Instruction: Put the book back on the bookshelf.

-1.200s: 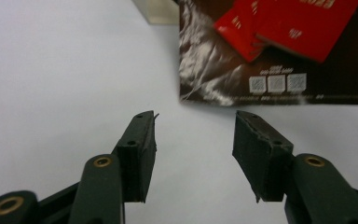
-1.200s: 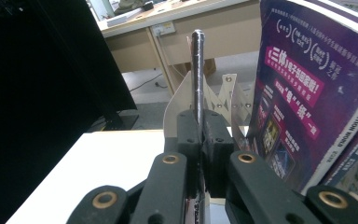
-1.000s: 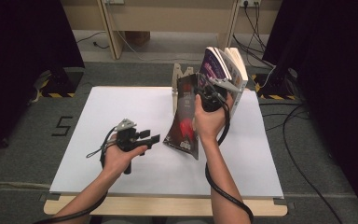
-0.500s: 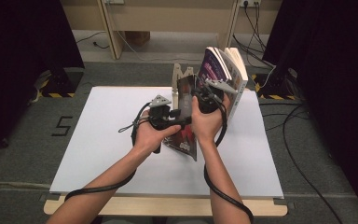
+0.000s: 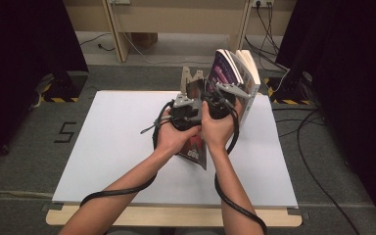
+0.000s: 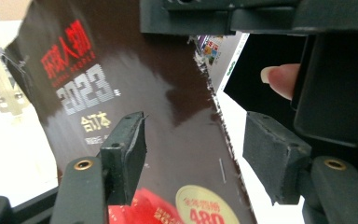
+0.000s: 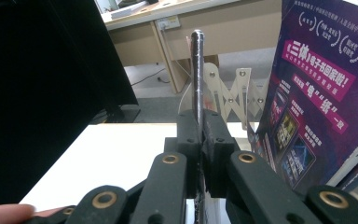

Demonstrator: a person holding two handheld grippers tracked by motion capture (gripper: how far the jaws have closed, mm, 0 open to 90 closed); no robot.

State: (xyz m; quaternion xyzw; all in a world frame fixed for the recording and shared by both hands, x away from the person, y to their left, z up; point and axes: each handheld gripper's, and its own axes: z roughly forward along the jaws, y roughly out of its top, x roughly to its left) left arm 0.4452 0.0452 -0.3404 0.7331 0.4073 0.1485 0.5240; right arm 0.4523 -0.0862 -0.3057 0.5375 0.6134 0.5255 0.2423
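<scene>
Up over the middle of the white counter (image 5: pixel 103 147), the right claw (image 7: pixel 199 140) pinches the dark magazine (image 6: pixel 158 116) upright by its edge, so the left claw (image 6: pixel 193 154), having just spread wide, can straddle its cover unclenched.

Left claw (image 6: pixel 191 158) open; dark magazine (image 6: pixel 168 107) spine between its pads.
</scene>
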